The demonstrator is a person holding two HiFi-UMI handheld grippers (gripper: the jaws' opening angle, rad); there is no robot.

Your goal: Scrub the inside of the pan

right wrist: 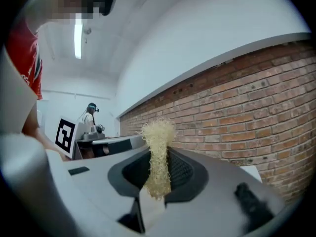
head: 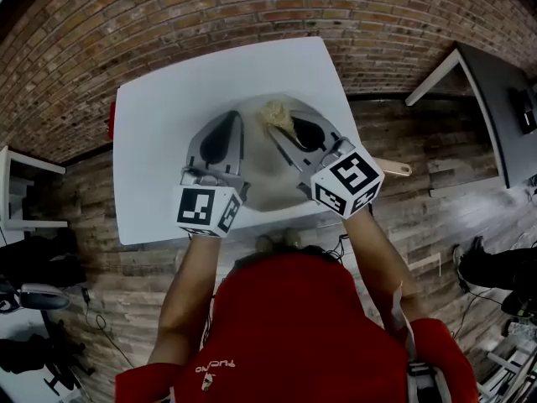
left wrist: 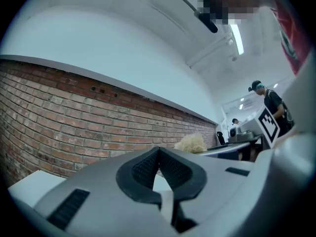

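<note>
In the head view a grey pan (head: 262,175) sits on the white table (head: 159,124), its wooden handle (head: 394,169) pointing right. My right gripper (head: 278,129) is shut on a pale fibrous scrubber (head: 274,112), held over the pan's far side. The right gripper view shows the scrubber (right wrist: 158,147) pinched upright between the pads of that gripper (right wrist: 159,158). My left gripper (head: 232,117) hovers over the pan's left part. Its jaws (left wrist: 158,154) are shut with nothing between them. The scrubber (left wrist: 190,143) also shows beyond them. Both grippers hide much of the pan.
A brick wall (head: 168,15) runs along the table's far edge. Wooden floor surrounds the table. A red object (head: 112,120) sticks out at the table's left edge. A dark desk (head: 495,91) stands at the right. A person (right wrist: 90,115) stands far off.
</note>
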